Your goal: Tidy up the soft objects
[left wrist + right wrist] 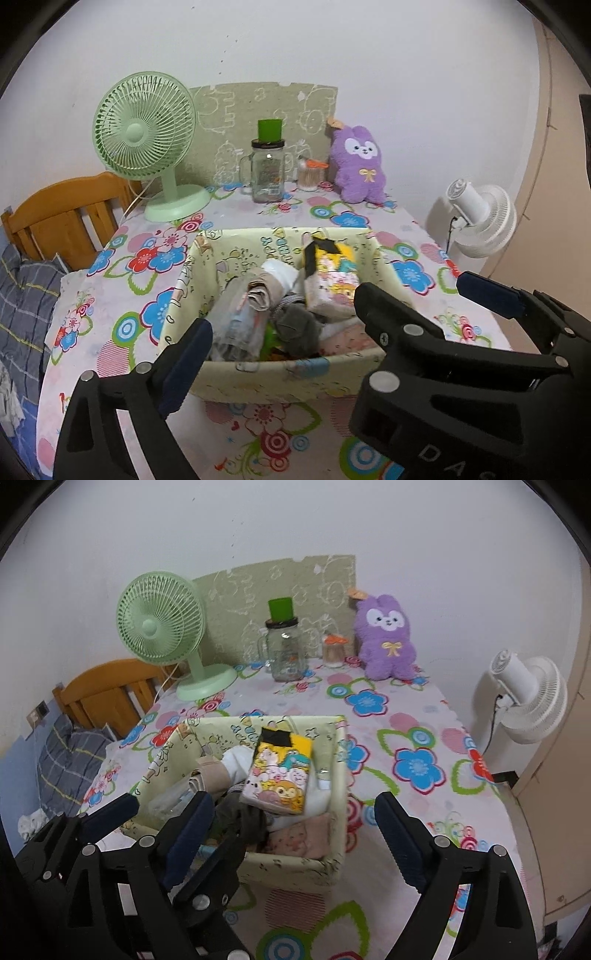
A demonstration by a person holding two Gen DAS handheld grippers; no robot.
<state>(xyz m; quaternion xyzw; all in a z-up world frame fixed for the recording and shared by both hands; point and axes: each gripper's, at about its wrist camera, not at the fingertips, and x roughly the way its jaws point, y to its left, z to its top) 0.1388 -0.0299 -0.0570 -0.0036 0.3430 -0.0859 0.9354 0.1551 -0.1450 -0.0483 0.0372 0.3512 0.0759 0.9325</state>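
A floral-clothed counter point(413, 716) against a white wall carries the cream fabric bin point(334, 867) of soft things, both tools point(284, 328) point(295, 834) gaping empty, "DAS" lettered on one.

wall point(295, 44) – plain white, running behind far table edge | table point(122, 295) – wearing a flowered cloth | wooden headboard point(70, 210) – standing far left | white fan point(476, 221) – sitting right of table
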